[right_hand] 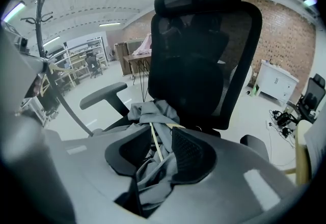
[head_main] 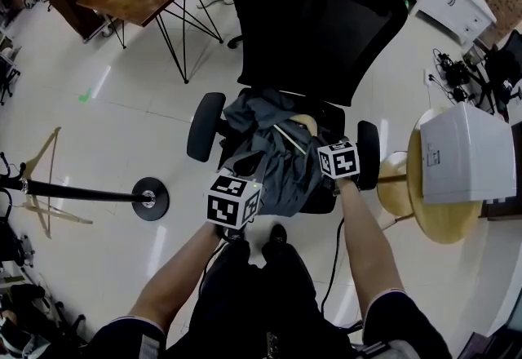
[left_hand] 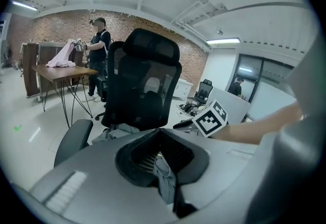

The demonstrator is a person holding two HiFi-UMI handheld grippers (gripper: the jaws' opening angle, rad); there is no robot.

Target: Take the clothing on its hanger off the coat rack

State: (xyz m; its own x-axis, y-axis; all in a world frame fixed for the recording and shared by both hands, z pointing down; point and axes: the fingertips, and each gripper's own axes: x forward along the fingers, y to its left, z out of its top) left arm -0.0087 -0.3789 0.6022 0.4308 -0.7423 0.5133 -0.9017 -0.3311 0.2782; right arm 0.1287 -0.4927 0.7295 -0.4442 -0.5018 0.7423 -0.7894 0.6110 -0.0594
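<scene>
Left tongs (left_hand: 160, 149) were clamped on a fold of the grey clothing (head_main: 277, 161), at the heap's lower-left edge in the head view. Right tongs (right_hand: 158, 151) stood parted, with cloth and the hanger (head_main: 303, 122) bar lying loose between the jaws, not pinched as far as I could see. That bar ran nearly straight away from the right tongs, up the frame in their own view, so the right hand was the nearer one to the hanger. The whole bundle lay on the chair (head_main: 326, 23) seat at frame centre, just above both tongs. The rack (head_main: 81, 191) stood well off at the left. Count: two tongs, one piece of clothing, one hanger in it, one chair, one rack. Letting go looked the likely next call.
</scene>
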